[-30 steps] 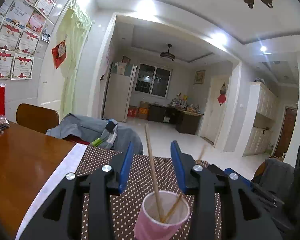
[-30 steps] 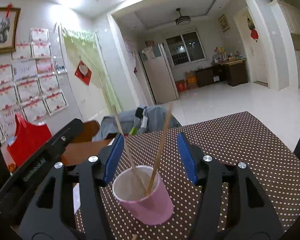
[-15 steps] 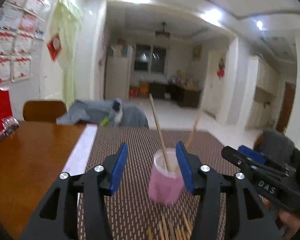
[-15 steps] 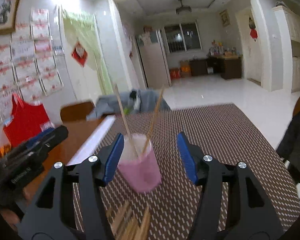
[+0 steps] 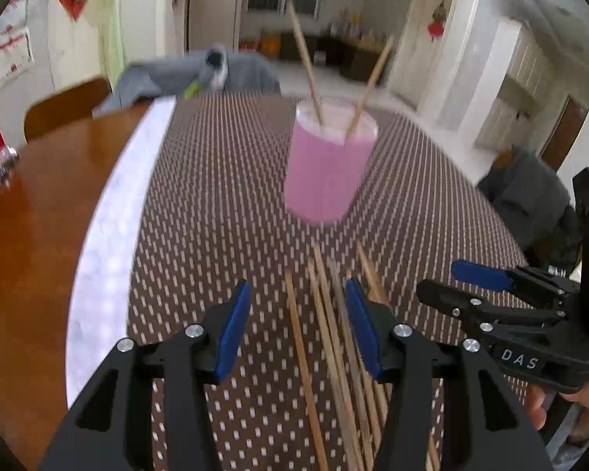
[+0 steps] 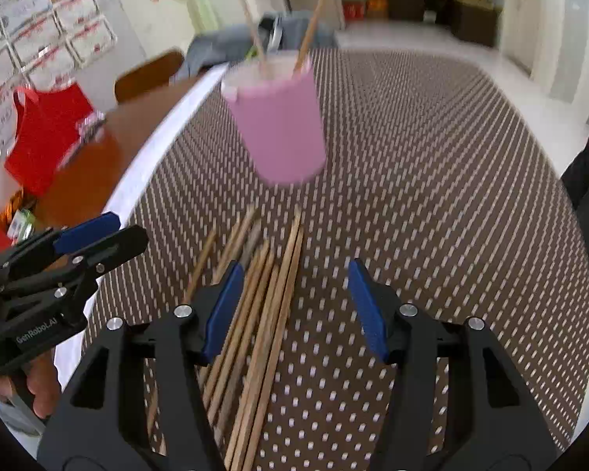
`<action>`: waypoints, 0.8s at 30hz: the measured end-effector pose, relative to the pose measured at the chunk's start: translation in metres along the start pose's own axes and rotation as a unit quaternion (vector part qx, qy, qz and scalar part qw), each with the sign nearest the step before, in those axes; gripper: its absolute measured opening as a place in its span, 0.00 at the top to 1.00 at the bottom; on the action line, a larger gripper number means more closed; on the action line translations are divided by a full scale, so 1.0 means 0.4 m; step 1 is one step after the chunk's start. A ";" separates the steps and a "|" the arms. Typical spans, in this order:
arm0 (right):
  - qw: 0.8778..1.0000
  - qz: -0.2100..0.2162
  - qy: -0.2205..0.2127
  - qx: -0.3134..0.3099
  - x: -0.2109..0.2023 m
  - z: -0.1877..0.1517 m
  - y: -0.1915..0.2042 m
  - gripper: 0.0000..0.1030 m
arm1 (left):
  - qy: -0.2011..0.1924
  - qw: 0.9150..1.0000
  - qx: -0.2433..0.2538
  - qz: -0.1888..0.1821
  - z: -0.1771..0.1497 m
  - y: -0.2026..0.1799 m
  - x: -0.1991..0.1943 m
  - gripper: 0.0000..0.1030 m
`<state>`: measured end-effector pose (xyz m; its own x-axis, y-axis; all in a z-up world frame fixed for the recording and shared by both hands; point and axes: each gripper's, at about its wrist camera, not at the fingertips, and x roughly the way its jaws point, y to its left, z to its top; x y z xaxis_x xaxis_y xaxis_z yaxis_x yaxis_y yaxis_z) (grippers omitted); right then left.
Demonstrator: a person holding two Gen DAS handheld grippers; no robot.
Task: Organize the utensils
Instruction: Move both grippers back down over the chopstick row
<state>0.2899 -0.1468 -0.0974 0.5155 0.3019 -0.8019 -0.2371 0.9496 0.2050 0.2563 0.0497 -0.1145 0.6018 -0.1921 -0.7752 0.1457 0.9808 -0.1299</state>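
Observation:
A pink cup stands upright on the brown dotted mat, with two wooden chopsticks leaning in it. It also shows in the right wrist view. Several loose chopsticks lie side by side on the mat in front of the cup, seen too in the right wrist view. My left gripper is open and empty above the near ends of the loose chopsticks. My right gripper is open and empty above the same pile, and appears at the right of the left wrist view.
The brown dotted mat covers a wooden table with a white strip along the mat's left edge. A red bag stands at the table's far left. A wooden chair with grey clothing sits behind.
Both grippers have pulled back from the cup and tilted down. The cup now stands farther off, and the loose chopsticks on the mat have come into view under both grippers.

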 end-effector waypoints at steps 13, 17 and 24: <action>0.995 0.013 0.099 0.013 0.066 -0.074 -0.006 0.68 | 0.092 0.996 0.004 0.002 -0.077 0.007 0.081 0.62; 0.995 0.000 0.104 0.009 0.082 -0.075 0.010 0.69 | 0.097 0.995 0.003 0.011 -0.082 0.015 0.093 0.68; 0.993 -0.030 0.115 -0.008 0.115 -0.050 0.060 0.69 | 0.110 0.993 0.008 0.037 -0.087 0.018 0.119 0.75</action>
<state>0.2916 -0.1118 -0.1406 0.3269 0.2162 -0.9200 -0.2255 0.9632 0.1462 0.2587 0.0489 -0.1739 0.4261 -0.1061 -0.8984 0.1210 0.9909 -0.0597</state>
